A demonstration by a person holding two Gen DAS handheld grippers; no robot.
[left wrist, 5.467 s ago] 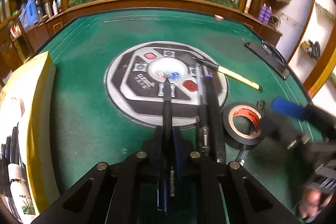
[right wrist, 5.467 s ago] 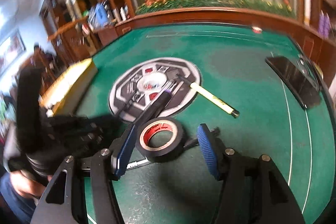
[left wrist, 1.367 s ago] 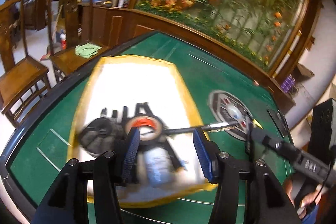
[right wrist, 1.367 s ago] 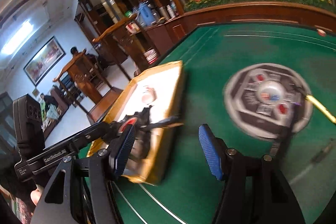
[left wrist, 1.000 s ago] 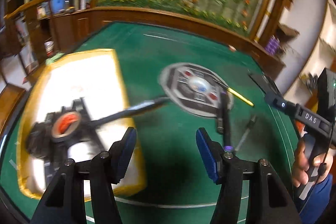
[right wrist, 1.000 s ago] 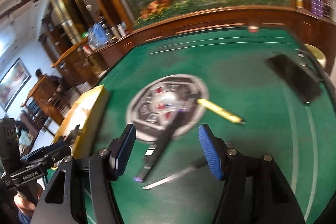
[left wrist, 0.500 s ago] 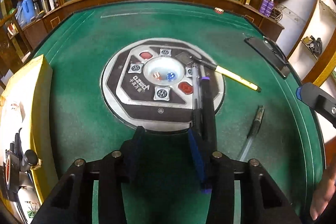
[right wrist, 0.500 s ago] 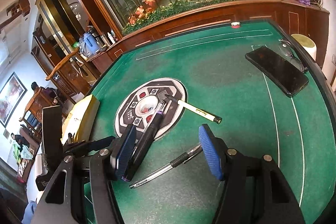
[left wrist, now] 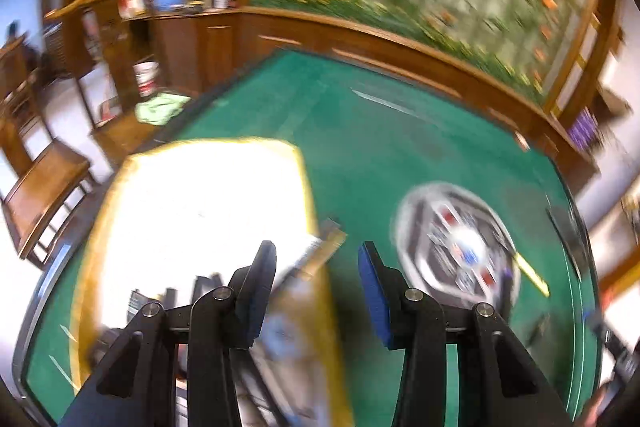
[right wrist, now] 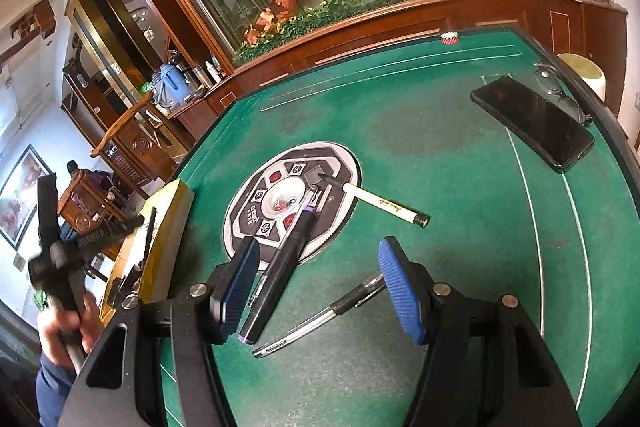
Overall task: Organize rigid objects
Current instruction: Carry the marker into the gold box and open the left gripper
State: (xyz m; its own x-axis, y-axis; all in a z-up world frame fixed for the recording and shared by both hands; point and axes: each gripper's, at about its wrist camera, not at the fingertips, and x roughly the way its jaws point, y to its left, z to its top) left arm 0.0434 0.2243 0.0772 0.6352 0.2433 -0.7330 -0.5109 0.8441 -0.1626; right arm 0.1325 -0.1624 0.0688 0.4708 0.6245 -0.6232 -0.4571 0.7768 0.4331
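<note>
the right gripper [right wrist: 316, 287] hangs wide open and empty over the silver pen [right wrist: 320, 315] lying at 6 o'clock of the round panel [right wrist: 292, 199], so i think it should straddle the barrel squarely before closing.

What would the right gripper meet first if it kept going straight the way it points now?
Probably the silver pen lying on the green table, between the open right gripper fingers. The black marker sits nearer the left finger; depth is uncertain.
</note>
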